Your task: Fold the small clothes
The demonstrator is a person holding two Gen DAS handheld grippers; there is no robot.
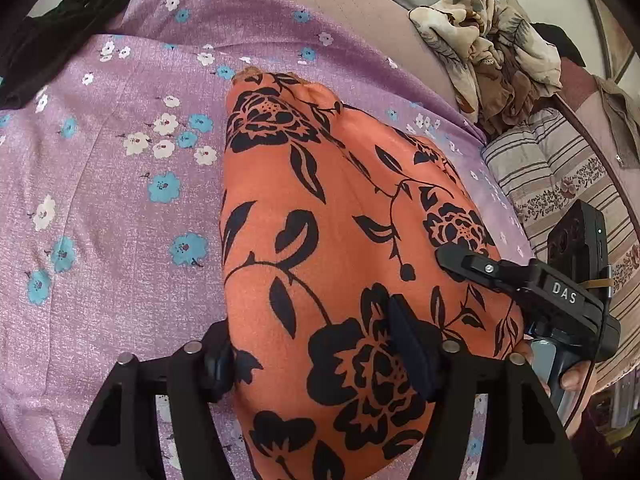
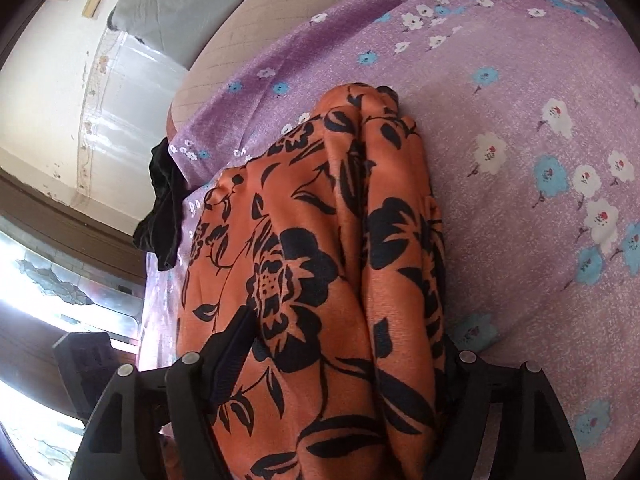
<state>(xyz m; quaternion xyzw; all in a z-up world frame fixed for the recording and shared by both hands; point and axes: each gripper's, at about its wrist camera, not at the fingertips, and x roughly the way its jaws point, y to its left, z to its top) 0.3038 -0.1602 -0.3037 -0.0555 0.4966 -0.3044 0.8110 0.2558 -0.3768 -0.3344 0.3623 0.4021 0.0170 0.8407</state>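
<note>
Left gripper (image 1: 320,354): fingers spread, orange floral garment (image 1: 340,220) between them, not pinched. Right gripper (image 2: 344,360): likewise spread, cloth bunched between; grip cannot be confirmed. Garment runs from 6 toward 12 o'clock ahead of the left gripper, long axis along its fingers, lying on the purple flowered sheet (image 1: 100,200). Right gripper enters at 4 o'clock, resting on the near edge. Both equally near.

Your garment lies on the bedsheet, between both grippers.

The folded garment (image 1: 320,240) lies on the bedsheet (image 1: 120,200). Your left gripper (image 1: 316,356) straddles its near edge; your right gripper (image 1: 460,264) sits over its right side. A crumpled scarf (image 1: 492,52) lies far right behind it, a dark cloth (image 1: 52,28) far left, a cushion (image 1: 560,176) to the right.
</note>
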